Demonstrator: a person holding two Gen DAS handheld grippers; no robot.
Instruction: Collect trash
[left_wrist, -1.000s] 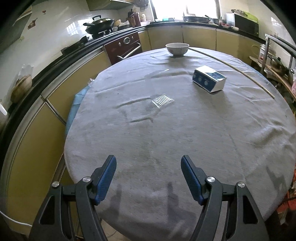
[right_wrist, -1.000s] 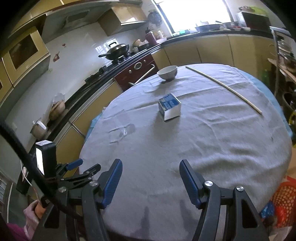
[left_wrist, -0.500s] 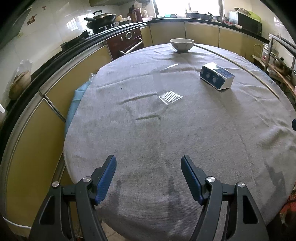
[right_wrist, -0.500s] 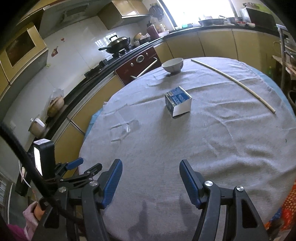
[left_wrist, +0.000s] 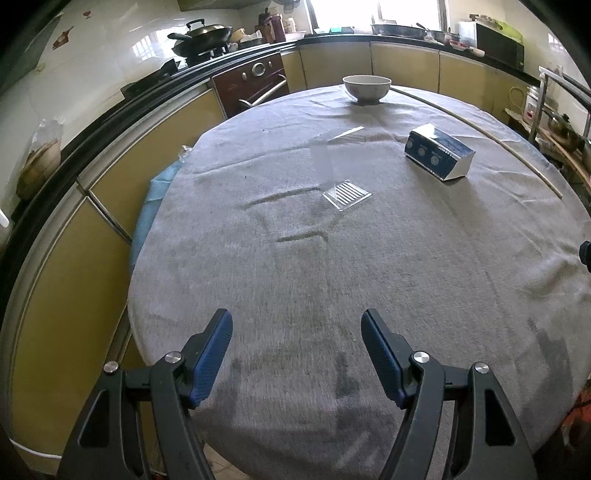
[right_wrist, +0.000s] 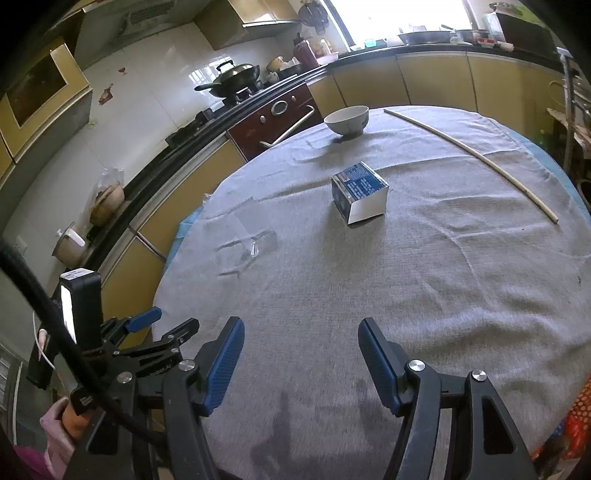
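A blue and white carton (left_wrist: 439, 156) lies on the round grey-clothed table (left_wrist: 332, 280); it also shows in the right wrist view (right_wrist: 360, 192). A clear plastic tray (left_wrist: 346, 193) lies mid-table, with a clear plastic sheet (left_wrist: 341, 134) beyond it; the clear plastic (right_wrist: 251, 236) looks faint in the right wrist view. My left gripper (left_wrist: 296, 356) is open and empty over the near table edge. My right gripper (right_wrist: 301, 362) is open and empty, to the right of the left gripper (right_wrist: 155, 332).
A white bowl (left_wrist: 366, 88) stands at the far edge, and a long thin stick (right_wrist: 472, 155) lies along the far right. Kitchen counters, a dark oven (left_wrist: 255, 85) and a wok (left_wrist: 201, 37) curve behind the table. A red-orange basket (right_wrist: 576, 417) sits low right.
Both grippers have moved forward and a little lower toward the table, so the carton and plastic look closer. Both stayed open.
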